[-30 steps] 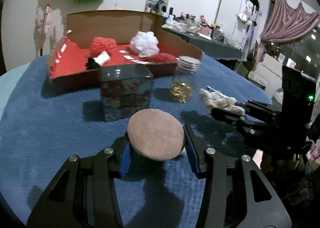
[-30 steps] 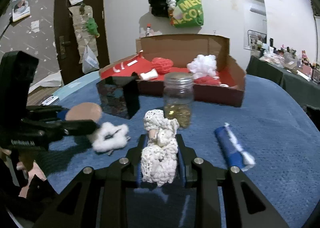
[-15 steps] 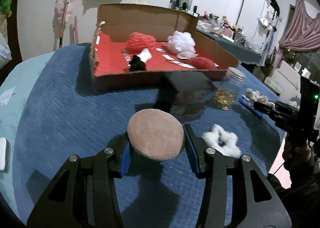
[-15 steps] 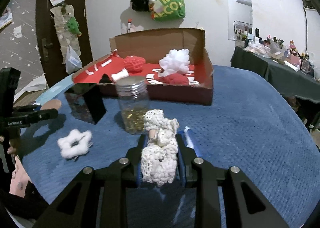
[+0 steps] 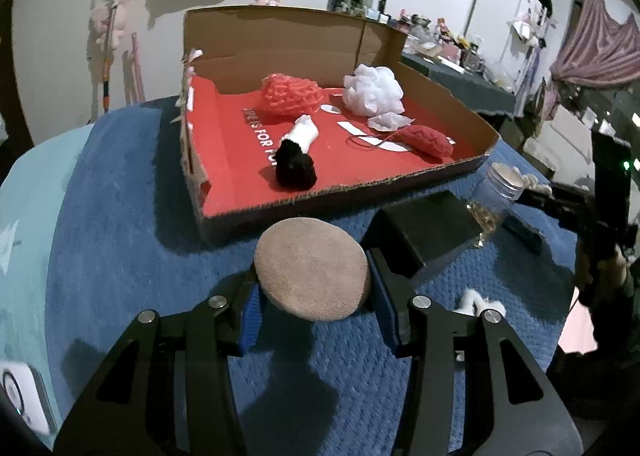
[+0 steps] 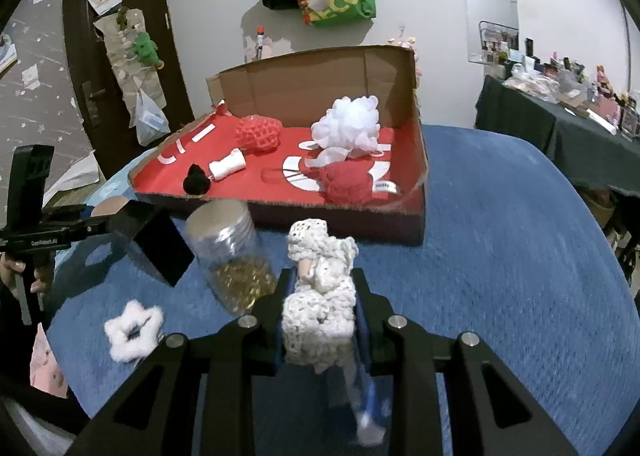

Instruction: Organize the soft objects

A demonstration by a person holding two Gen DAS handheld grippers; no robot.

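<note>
Just short of the box [image 5: 400, 180] rim (seemingly above) hangs the pad [image 5: 311, 273].

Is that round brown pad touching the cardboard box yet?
Apart. In the left wrist view the pad sits clamped in the left gripper, with blue cloth showing before the box.

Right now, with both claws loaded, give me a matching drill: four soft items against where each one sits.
Items:
1. tan round pad
2. cream crochet piece
3. white mesh pouf
4. white fluffy flower

Places:
A. on the blue cloth
B. in the left claw
C. inside the cardboard box
D. in the right claw

Pairs: 1-B, 2-D, 3-C, 4-A
</note>
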